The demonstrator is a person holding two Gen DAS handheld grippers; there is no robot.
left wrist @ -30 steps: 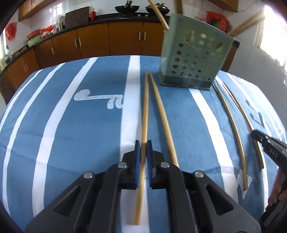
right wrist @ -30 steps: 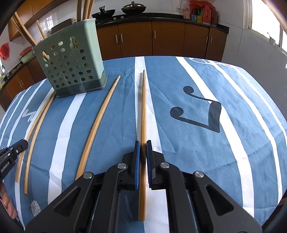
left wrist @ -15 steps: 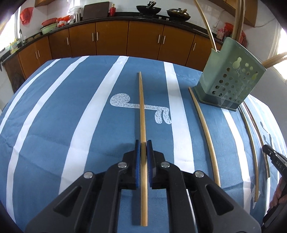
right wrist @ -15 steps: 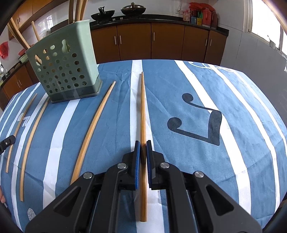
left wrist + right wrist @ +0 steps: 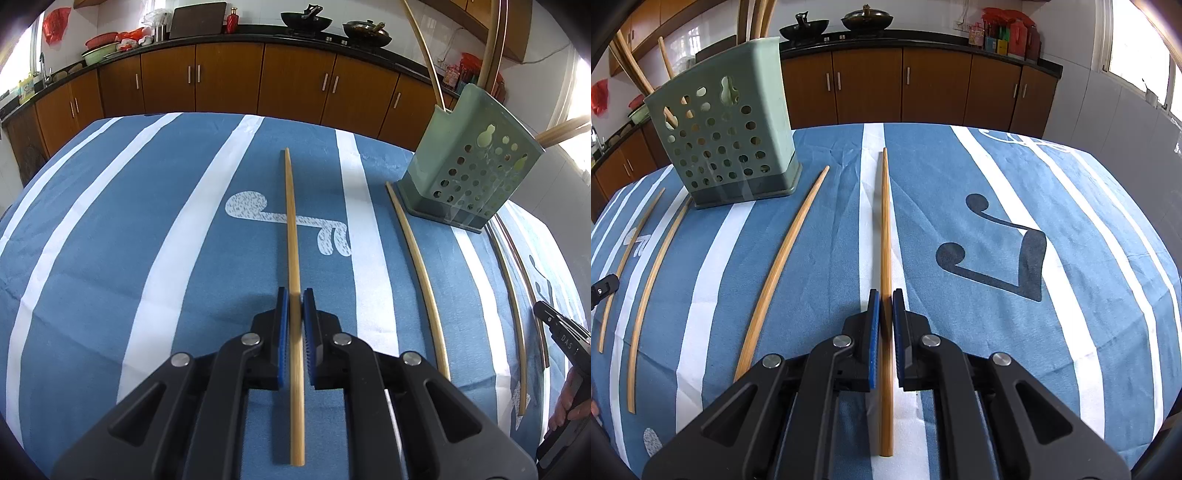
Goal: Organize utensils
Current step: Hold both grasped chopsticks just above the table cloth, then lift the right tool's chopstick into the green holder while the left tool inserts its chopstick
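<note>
My left gripper [image 5: 294, 295] is shut on a long bamboo chopstick [image 5: 291, 221] and holds it over the blue striped tablecloth [image 5: 147, 229]. My right gripper [image 5: 885, 295] is shut on another bamboo chopstick [image 5: 885, 221], pointing away from me. A green perforated utensil holder [image 5: 469, 170] stands at the right in the left wrist view and at the left in the right wrist view [image 5: 727, 133], with several chopsticks upright in it. The right gripper's tip shows at the left view's right edge [image 5: 561, 328].
Loose chopsticks lie on the cloth beside the holder: one [image 5: 417, 266] left of it and two [image 5: 517, 314] right of it in the left view; three [image 5: 783, 258] in the right view. Brown kitchen cabinets [image 5: 905, 85] stand behind the table.
My left gripper has lifted its chopstick and swung left, so the holder moved to the right of its view. My right gripper has risen slightly with its chopstick.
</note>
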